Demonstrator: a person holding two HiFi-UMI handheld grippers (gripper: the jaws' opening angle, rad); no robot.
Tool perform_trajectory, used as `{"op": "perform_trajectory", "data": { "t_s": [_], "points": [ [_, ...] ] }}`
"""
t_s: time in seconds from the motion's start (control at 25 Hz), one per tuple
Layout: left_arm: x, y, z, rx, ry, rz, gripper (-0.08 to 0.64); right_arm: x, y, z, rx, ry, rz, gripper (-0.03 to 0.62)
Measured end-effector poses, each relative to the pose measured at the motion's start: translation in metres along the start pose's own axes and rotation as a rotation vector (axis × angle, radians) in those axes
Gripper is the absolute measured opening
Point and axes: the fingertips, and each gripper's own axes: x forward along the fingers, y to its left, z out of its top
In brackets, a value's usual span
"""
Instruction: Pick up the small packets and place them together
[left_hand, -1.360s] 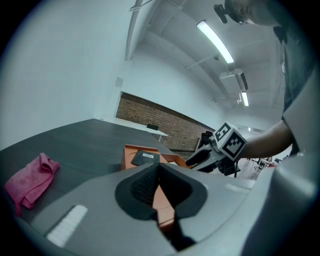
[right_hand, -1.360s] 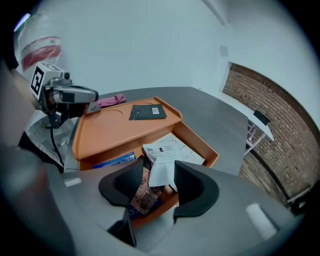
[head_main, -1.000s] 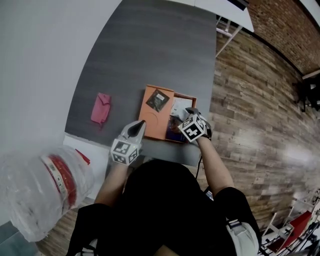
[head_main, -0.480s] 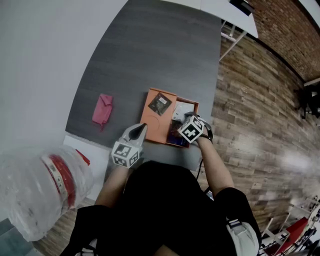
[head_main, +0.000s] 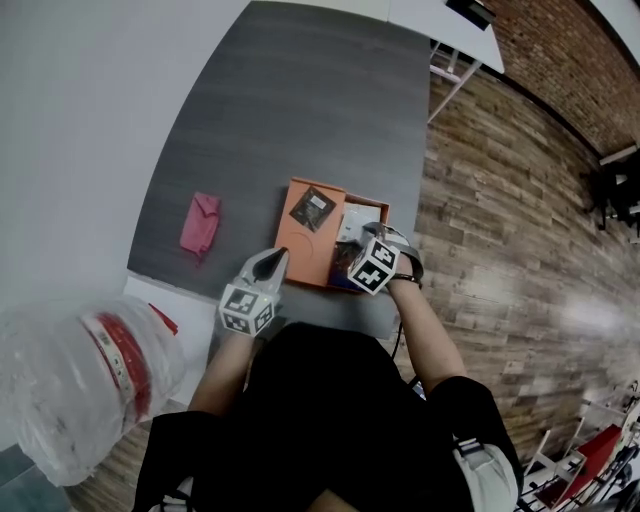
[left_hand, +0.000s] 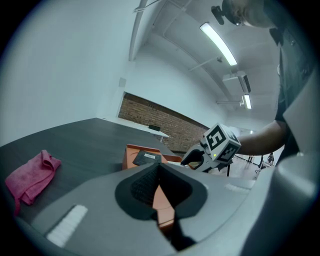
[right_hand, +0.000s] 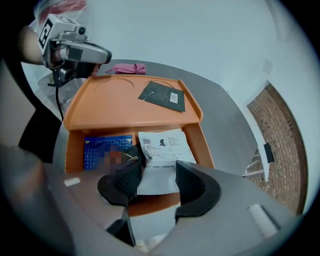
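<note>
1. Straddling the white packet (right_hand: 162, 145) in the orange tray's (right_hand: 130, 107) sunken compartment, the right gripper (right_hand: 157, 182) points steeply down. Its jaws have just been closing but stand apart, the packet between them, seemingly unpinched.
2. The left gripper (left_hand: 160, 195) is clamped on the tray's corner rim, probably to steady it.
3. A blue packet (right_hand: 107, 147) lies beside the white one, and a dark packet (right_hand: 162, 95) sits on the tray's flat part, ungathered.

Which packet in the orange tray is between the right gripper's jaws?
The white printed packet; the blue packet lies beside it, the dark packet farther off.
</note>
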Motion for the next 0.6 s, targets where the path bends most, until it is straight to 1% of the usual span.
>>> {"op": "perform_trajectory", "data": {
  "t_s": [0.08,0.28,0.44,0.52,0.6],
  "points": [
    [0.000,0.000,0.001,-0.003,-0.003,-0.002,0.000,-0.005,-0.002,-0.002,-0.005,0.003,-0.013,0.219],
    [0.002,0.001,0.001,-0.009,-0.007,-0.010,0.000,-0.018,-0.008,-0.003,0.025,-0.015,-0.043,0.219],
    [0.004,0.001,0.000,0.001,0.005,-0.025,0.000,-0.033,-0.011,0.003,0.057,-0.055,-0.067,0.218],
    [0.005,0.001,0.001,-0.001,0.003,-0.027,0.000,-0.041,-0.013,0.003,0.053,-0.066,-0.092,0.218],
    [0.005,0.001,0.002,0.001,-0.004,-0.028,0.000,-0.046,-0.014,0.006,0.056,-0.084,-0.099,0.216]
  ]
}}
